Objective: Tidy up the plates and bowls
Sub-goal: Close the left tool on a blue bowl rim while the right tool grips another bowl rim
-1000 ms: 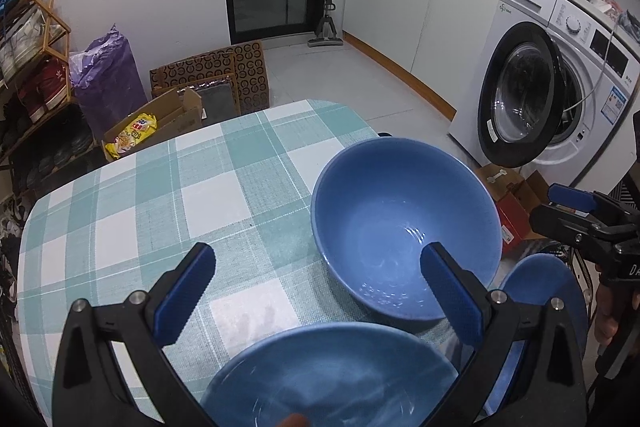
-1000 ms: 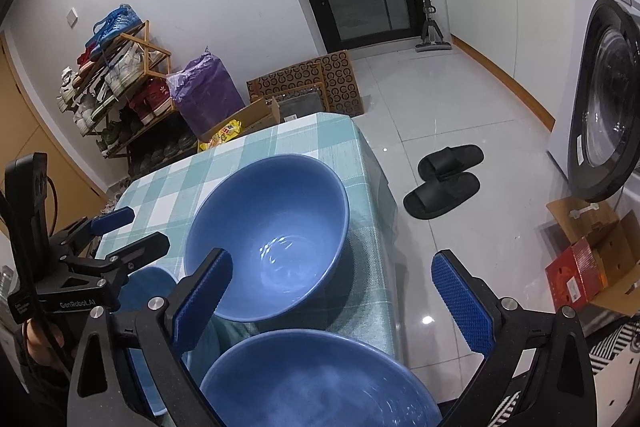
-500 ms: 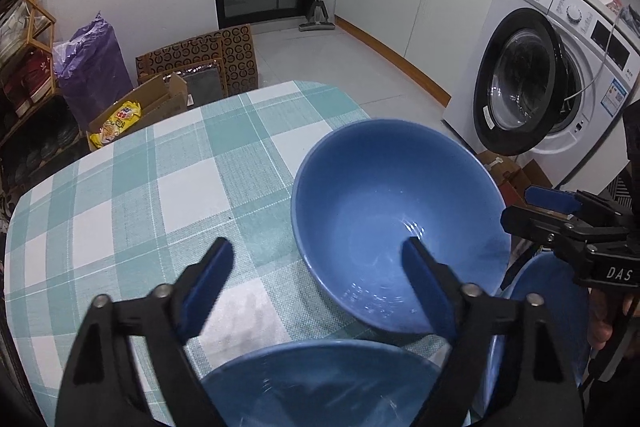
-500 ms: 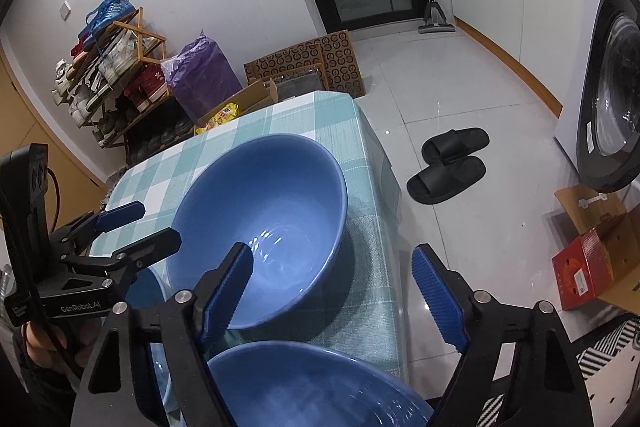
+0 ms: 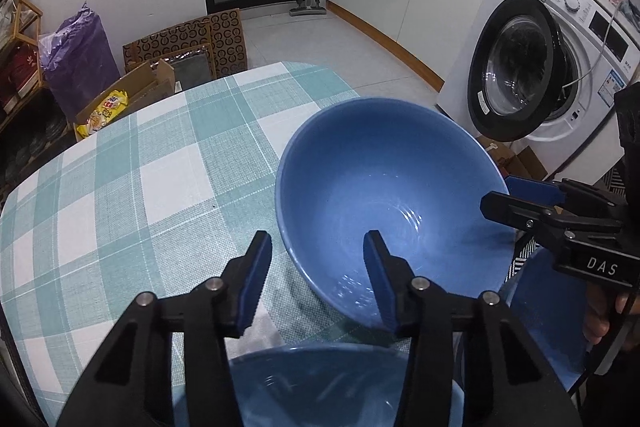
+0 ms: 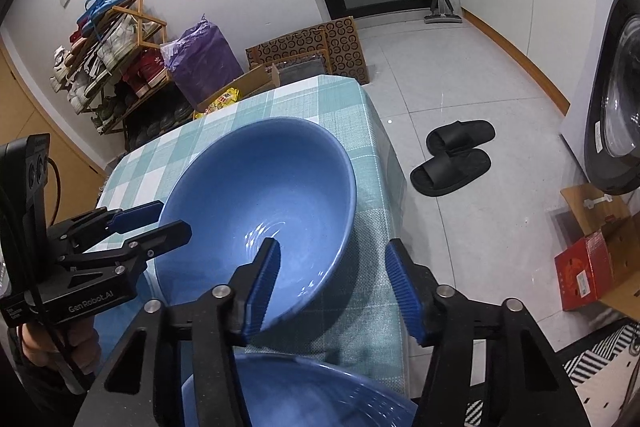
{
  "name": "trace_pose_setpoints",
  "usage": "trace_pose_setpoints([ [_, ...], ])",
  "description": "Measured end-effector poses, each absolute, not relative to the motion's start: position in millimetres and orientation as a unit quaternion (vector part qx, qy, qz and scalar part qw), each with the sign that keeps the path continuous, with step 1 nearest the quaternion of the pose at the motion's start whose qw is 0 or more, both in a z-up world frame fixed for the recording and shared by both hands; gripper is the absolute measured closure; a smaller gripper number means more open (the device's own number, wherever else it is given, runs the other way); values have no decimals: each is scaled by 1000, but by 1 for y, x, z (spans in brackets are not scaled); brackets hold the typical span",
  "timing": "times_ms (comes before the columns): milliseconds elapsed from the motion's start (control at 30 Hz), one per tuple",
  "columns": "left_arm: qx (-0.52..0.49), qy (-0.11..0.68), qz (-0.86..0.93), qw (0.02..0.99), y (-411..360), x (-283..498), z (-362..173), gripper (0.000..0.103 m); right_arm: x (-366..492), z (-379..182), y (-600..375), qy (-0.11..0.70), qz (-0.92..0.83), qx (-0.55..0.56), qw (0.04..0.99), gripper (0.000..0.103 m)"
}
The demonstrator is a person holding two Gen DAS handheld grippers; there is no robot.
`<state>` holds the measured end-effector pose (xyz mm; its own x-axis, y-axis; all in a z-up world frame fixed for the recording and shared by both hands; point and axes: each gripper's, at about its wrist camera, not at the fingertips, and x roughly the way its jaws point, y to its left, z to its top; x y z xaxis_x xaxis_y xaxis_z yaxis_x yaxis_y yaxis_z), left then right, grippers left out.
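Both claws, left claw (image 5: pixel 316 279) and right claw (image 6: pixel 332 283), sit apart astride opposite rims of the large blue bowl (image 5: pixel 384 211) on the desk (image 5: pixel 120 187), seemingly to lift it for stacking

Left gripper (image 5: pixel 316 269) straddles the near rim of the large blue bowl (image 5: pixel 384 195) on the checked surface (image 5: pixel 120 187), jaws apart.

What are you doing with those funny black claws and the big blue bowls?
A person is tidying up bowls, with a hand-held gripper in each hand. Both are aimed at the big blue bowl on the checked tablecloth. The left hand-held gripper and the right hand-held gripper each straddle its rim, open, not squeezing yet. Another blue bowl sits nearer, untouched.
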<state>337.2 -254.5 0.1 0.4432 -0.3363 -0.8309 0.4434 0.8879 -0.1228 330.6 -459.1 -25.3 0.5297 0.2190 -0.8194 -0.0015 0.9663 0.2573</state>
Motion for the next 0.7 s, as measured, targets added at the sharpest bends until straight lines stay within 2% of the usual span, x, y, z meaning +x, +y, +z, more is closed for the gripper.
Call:
trace_pose_setpoints([
  [133, 57, 477, -231, 846, -256, 338, -2, 61, 331, -27, -457, 481, 68, 104, 868, 56],
  [200, 57, 478, -233, 845, -256, 338, -3, 69, 331, -28, -455, 481, 69, 100, 868, 61],
  [367, 62, 473, -230, 848, -255, 338, -2, 75, 333, -29, -452, 482, 70, 93, 869, 69],
  [533, 60, 472, -230, 849, -254, 338, -1, 78, 332, -31, -449, 483, 68, 82, 869, 77],
  [700, 60, 468, -231, 851, -253, 337, 1, 79, 332, -31, -448, 481, 63, 77, 871, 79],
])
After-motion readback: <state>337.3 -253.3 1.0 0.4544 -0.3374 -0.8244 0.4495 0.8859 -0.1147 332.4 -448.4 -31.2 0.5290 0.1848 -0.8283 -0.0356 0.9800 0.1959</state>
